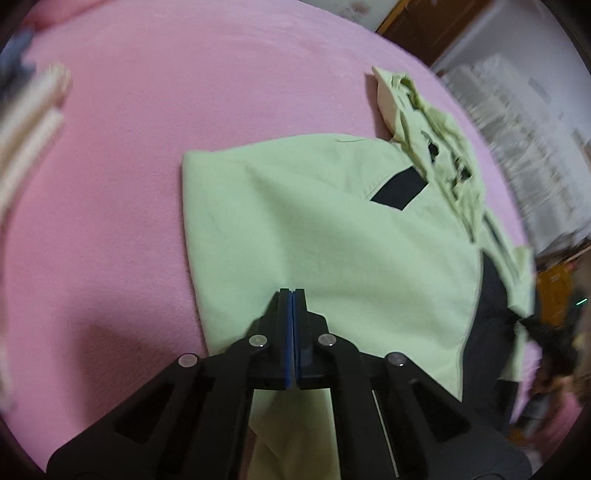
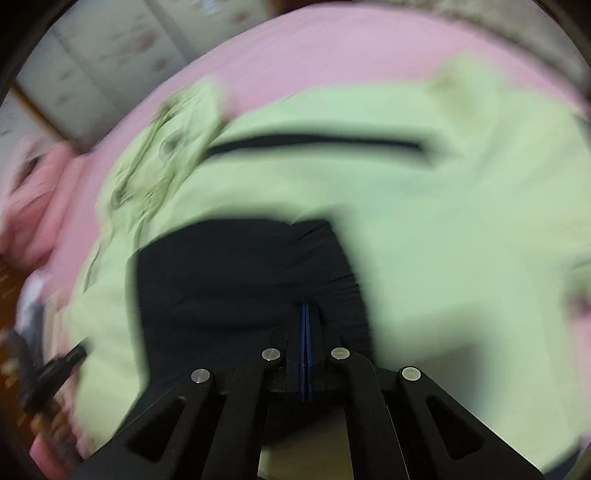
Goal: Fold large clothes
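The green garment [image 1: 314, 229], spread on the pink bed [image 1: 110, 184], is being pinched by the left gripper [image 1: 292, 295] and right gripper [image 2: 306, 308], fingers closed on fabric just ahead, seemingly for folding.

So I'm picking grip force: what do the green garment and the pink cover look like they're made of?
Green garment: soft matte woven cloth, probably cotton-like; it creases softly, with black panels. Pink cover: plush, fleece-like, going by its fuzzy nap. Neither is certain.

Pink plush bed cover [image 1: 147, 166], filling most of both views. Brown wooden furniture [image 1: 417, 22] beyond the far edge. Pale floral-patterned wall [image 2: 110, 48], blurred. White slatted fixture [image 1: 517, 122], blurred, identity unclear.
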